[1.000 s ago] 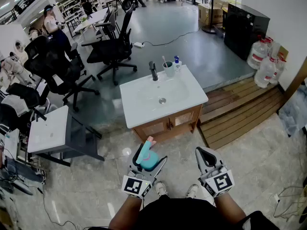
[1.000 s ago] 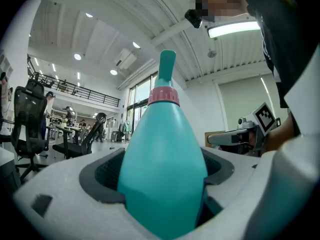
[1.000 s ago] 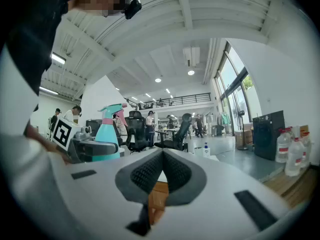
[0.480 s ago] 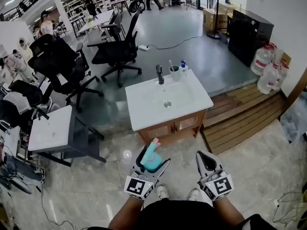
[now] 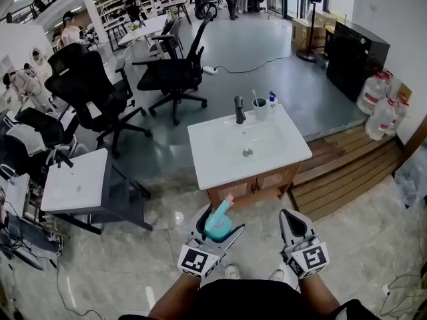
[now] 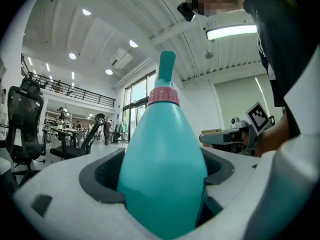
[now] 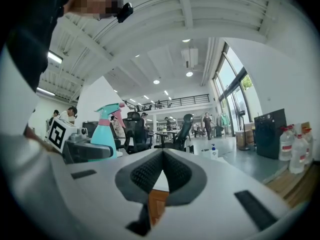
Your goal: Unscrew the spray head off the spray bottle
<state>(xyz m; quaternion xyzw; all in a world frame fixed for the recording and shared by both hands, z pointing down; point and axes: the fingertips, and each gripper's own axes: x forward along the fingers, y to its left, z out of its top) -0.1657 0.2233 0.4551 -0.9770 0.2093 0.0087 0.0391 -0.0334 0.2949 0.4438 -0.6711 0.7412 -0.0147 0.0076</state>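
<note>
My left gripper (image 5: 218,221) clamps the teal spray bottle (image 6: 162,179) by its smooth, probably light, squeezable belly, in the air before me, so I judge my closed, empty right gripper (image 5: 294,224) should take the stiffer pink collar (image 6: 163,96) below the spray head (image 7: 108,109).

L gripper (image 5: 212,231) level, clamped on spray bottle (image 6: 162,169), R gripper (image 5: 294,221) level, jaws shut
</note>
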